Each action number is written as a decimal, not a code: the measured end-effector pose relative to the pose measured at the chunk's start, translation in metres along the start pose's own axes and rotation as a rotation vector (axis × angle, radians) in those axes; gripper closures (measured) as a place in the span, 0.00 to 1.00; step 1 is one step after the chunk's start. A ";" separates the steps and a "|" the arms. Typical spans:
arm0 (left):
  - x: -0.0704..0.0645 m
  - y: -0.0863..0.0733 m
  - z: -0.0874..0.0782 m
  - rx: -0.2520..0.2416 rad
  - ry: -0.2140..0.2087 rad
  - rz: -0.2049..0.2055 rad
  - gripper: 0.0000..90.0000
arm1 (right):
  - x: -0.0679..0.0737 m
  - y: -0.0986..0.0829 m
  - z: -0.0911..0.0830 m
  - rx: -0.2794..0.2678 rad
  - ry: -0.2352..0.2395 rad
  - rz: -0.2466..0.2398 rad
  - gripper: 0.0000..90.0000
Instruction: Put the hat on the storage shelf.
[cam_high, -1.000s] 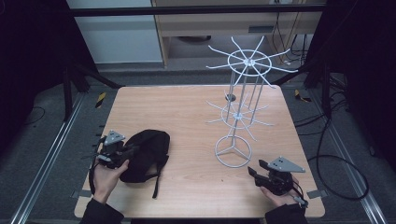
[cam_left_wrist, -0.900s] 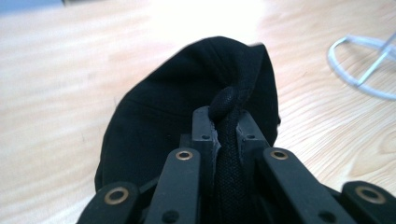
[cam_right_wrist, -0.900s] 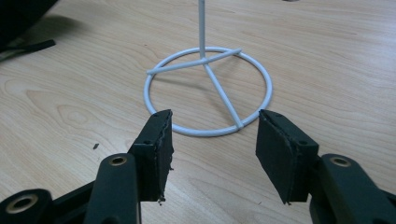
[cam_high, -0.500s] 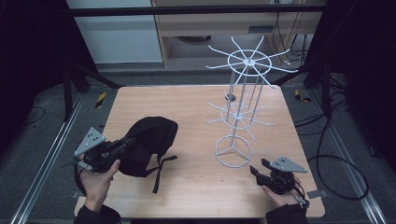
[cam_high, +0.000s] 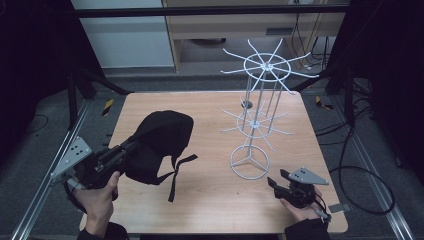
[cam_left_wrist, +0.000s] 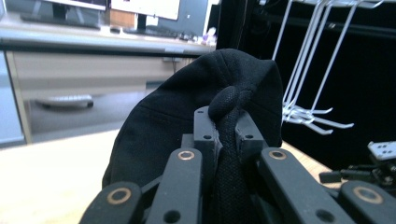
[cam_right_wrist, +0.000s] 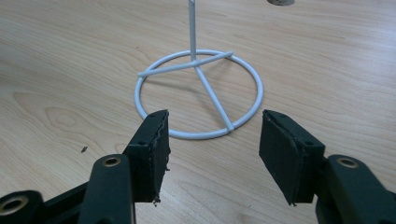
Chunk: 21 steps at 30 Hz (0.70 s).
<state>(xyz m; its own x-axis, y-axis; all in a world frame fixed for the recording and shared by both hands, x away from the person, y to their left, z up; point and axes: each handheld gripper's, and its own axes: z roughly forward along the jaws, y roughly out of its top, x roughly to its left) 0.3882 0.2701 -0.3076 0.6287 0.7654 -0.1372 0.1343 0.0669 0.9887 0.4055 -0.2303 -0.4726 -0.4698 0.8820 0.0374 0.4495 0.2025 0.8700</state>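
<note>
**High view: cap held up at the left, rack standing at the right**

High view showed the wooden worktop taking up the middle of the scene, with dark floor and metal rails around it. The biggest thing on it was the white wire rack, standing upright right of centre, with a wide ring of spokes at the top, a smaller tier of hooks lower down and a round ring base resting on the wood.

Next in size was the black cap, over the left half of the worktop. It was raised and tilted, its crown toward the far side, and its strap trailed down onto the wood. The left gripper, held by the left hand at the near left corner, was clenched on the cap's near edge. In the left gripper view the jaws pinched a fold of black cloth between them, the crown bulging just beyond and the rack's white hooks to the right.

The right gripper sat low near the front right edge, in the right hand, well apart from the cap. In the right gripper view its jaws stood spread and released, with nothing between them, pointing at the rack's base just ahead.
</note>
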 end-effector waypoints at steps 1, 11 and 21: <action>-0.002 0.002 0.000 -0.014 -0.004 0.001 0.91 | 0.000 0.000 0.000 -0.001 0.000 0.003 0.48; -0.016 0.022 0.009 -0.121 -0.064 -0.041 0.92 | -0.001 0.000 0.001 0.000 -0.002 0.000 0.47; -0.023 0.055 0.027 -0.203 -0.089 -0.077 0.92 | -0.001 0.000 0.002 0.000 -0.003 -0.001 0.47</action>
<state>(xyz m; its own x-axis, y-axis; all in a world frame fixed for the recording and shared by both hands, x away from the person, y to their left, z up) 0.4016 0.2388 -0.2522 0.6886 0.6946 -0.2082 0.0330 0.2569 0.9659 0.4068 -0.2302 -0.4738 -0.4680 0.8830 0.0356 0.4494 0.2031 0.8699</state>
